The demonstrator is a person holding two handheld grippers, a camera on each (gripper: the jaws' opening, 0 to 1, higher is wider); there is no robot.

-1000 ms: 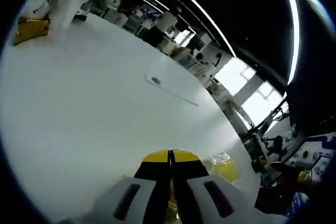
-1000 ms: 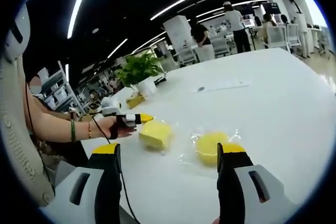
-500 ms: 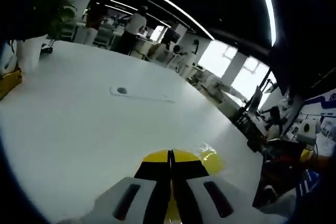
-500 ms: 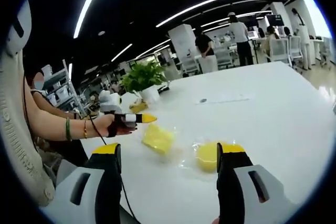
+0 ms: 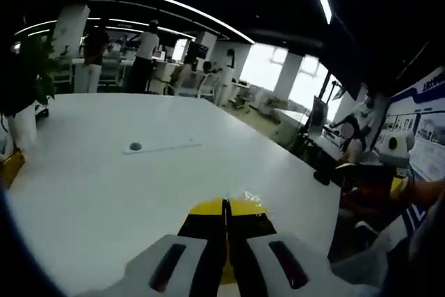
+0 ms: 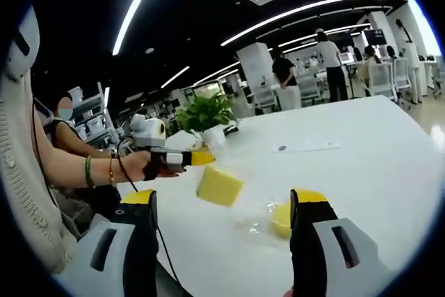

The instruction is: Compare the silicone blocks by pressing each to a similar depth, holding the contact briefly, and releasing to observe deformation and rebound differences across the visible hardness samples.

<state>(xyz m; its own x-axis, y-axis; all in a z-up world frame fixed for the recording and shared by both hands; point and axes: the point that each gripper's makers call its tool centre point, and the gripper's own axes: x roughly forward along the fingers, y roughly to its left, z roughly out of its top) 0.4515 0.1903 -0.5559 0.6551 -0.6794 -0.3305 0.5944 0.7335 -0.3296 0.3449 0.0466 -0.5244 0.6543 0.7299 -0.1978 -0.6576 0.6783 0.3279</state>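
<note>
My left gripper (image 6: 201,158) is pressed together at mid-left, my right gripper (image 6: 224,206) spread wide below, and I worry a crooked poke could push the yellow block (image 6: 220,186) off the white table (image 6: 361,165).

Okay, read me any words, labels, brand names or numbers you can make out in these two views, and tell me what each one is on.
No text can be read in either view.
Wall poster, blue and white, at the right of the left gripper view: its print is too small and blurred to read.
Yellow silicone block: no label visible.

Both views low across table (image 5: 104,186)
</note>
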